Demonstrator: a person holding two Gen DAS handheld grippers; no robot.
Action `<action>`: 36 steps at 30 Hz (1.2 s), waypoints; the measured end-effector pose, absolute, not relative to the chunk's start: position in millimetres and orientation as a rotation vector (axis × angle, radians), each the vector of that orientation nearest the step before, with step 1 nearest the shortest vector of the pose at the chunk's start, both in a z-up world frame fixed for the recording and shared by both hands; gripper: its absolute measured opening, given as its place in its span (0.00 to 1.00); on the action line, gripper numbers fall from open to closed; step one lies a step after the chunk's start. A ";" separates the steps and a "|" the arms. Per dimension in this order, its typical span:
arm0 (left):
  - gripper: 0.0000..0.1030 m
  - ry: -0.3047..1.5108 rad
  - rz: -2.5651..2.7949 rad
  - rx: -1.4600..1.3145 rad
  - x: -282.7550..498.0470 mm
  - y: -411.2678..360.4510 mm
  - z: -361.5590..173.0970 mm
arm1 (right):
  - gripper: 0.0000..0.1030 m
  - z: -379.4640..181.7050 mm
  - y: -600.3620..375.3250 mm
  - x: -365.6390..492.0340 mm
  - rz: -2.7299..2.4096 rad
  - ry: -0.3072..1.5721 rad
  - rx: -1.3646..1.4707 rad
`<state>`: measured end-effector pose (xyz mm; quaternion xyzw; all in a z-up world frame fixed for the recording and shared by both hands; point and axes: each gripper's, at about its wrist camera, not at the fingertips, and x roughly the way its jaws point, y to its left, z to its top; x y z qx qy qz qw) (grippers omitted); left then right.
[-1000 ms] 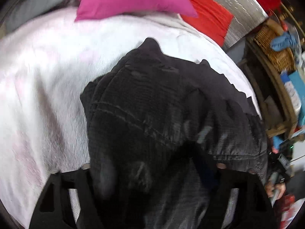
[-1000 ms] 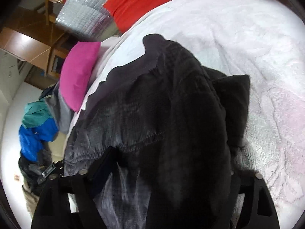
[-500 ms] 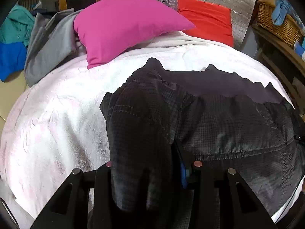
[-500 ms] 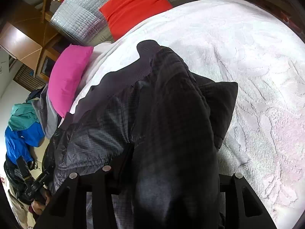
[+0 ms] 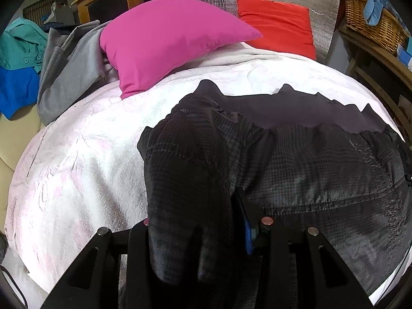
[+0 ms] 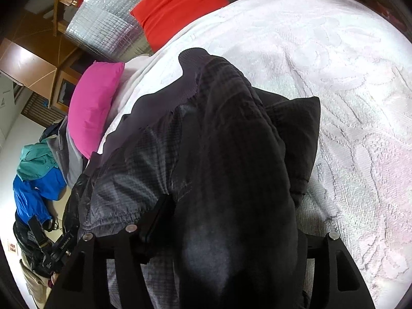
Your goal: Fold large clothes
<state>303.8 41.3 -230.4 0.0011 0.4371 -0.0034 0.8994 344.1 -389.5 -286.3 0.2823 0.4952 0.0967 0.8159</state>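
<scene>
A dark checked jacket [image 5: 309,167] lies crumpled on the white bedspread [image 5: 77,167]. In the left wrist view, my left gripper [image 5: 198,231] is shut on a thick fold of its left side, and cloth bulges between and over the fingers. In the right wrist view the jacket [image 6: 144,170] spreads to the left, and a rolled dark part runs straight into my right gripper [image 6: 229,231]. Its jaws are opening with that roll still between them. The cloth hides the right finger's pad.
A pink pillow [image 5: 167,38] and a red pillow [image 5: 278,23] lie at the head of the bed. Grey clothing [image 5: 69,72] and a teal and blue garment [image 5: 18,64] are piled at far left. A wicker basket [image 5: 370,23] stands on a wooden shelf at right.
My left gripper closed on the jacket fold, and its view rolled and tilted up toward the pillows. My right jaws narrowed on the roll, then widened again.
</scene>
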 end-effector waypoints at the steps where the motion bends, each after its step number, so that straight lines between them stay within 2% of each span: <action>1: 0.41 0.907 -0.005 0.005 304.1 40.8 -230.8 | 0.66 -286.2 -389.0 344.2 0.205 1.054 0.598; 5: 0.43 0.916 0.001 0.011 305.6 39.6 -233.2 | 0.65 -284.8 -385.7 344.2 0.196 1.050 0.583; 9: 0.52 0.939 -0.002 0.008 308.4 41.2 -239.4 | 0.64 -283.4 -383.7 343.5 0.189 1.048 0.576; 13: 0.69 1.003 -0.054 -0.122 313.5 58.5 -245.0 | 0.64 -284.4 -383.7 341.3 0.198 1.043 0.593; 18: 0.75 1.093 -0.160 -0.402 319.9 92.3 -257.2 | 0.66 -287.2 -387.0 340.1 0.218 1.035 0.605; 20: 0.77 1.096 -0.170 -0.416 320.2 94.4 -259.4 | 0.66 -288.2 -387.6 338.6 0.224 1.024 0.604; 22: 0.84 1.090 -0.176 -0.403 318.8 92.6 -261.9 | 0.67 -289.4 -389.6 337.8 0.230 1.015 0.613; 31: 0.93 1.114 -0.167 -0.378 322.4 87.5 -266.9 | 0.72 -292.5 -395.0 337.5 0.202 1.003 0.665; 36: 0.94 1.150 -0.193 -0.380 329.8 87.6 -268.1 | 0.72 -292.0 -396.2 337.1 0.172 0.995 0.680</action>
